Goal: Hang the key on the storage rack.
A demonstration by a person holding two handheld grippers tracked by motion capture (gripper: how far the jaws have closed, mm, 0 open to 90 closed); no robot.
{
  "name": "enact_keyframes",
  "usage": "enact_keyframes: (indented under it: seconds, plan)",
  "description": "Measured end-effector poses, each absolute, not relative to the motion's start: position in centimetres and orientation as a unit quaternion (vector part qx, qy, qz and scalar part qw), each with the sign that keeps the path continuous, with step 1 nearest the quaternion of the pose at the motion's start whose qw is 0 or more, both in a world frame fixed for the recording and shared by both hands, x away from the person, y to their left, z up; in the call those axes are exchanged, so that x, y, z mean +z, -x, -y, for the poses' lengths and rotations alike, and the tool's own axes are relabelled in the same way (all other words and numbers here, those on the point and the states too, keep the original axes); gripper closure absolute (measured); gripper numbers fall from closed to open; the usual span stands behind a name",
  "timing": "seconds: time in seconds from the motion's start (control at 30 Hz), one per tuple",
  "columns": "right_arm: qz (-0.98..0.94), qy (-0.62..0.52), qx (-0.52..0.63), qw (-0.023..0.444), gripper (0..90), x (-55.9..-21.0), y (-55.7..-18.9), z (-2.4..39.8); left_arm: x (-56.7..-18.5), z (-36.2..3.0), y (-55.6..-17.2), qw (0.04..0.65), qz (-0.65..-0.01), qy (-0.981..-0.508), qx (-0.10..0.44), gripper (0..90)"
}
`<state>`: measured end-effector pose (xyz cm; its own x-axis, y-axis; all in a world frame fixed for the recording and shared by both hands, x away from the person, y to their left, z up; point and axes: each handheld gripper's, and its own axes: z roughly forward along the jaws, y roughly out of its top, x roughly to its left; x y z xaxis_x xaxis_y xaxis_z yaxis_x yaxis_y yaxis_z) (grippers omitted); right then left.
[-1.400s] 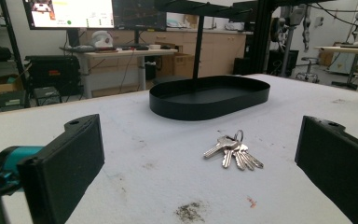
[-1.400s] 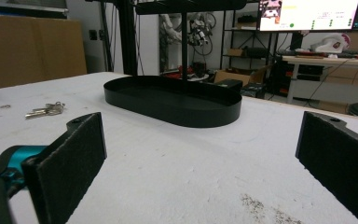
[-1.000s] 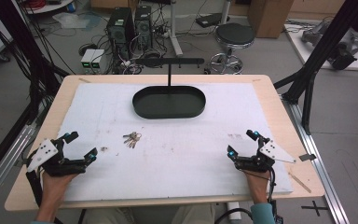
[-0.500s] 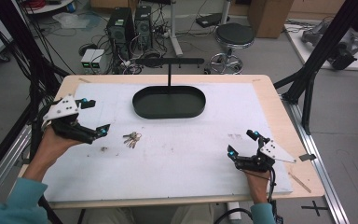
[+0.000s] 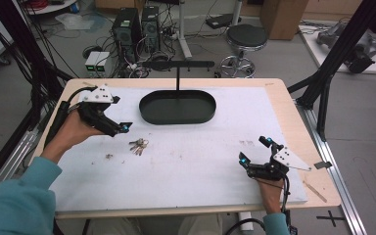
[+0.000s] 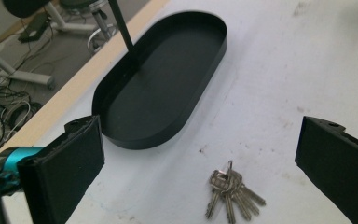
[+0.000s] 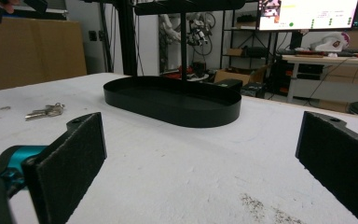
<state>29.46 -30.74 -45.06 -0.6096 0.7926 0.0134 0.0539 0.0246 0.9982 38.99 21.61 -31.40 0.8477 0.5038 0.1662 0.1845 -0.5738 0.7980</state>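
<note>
- Beside the tray, just off its near-left end, keys lie flat on the white mat, untouched.
- Left gripper has swung up from the near-left corner to just left of the keys within the last second; a pickup looks imminent.
- Its jaws are spread wide, tilted down, keys between them in its own view.
- Right gripper hasn't moved: well right of the tray, low, jaws spread, idle.

Silver keys lie on a white mat near a black tray.
</note>
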Motion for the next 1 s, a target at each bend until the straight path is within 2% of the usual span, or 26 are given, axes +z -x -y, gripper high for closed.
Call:
enact_keyframes:
  seconds: [0.37, 1.0]
  plan:
    - [-0.650, -0.326, 0.618, 0.298, 0.8, -45.1, -29.5, 30.8, -32.1, -18.6, -40.5, 0.370, -0.170, -0.898, 0.165, 1.7]
    - [-0.650, -0.327, 0.619, 0.295, 0.8, -45.1, -29.5, 30.8, -36.4, -15.9, -41.8, 0.288, -0.160, -0.936, 0.126, 1.7]
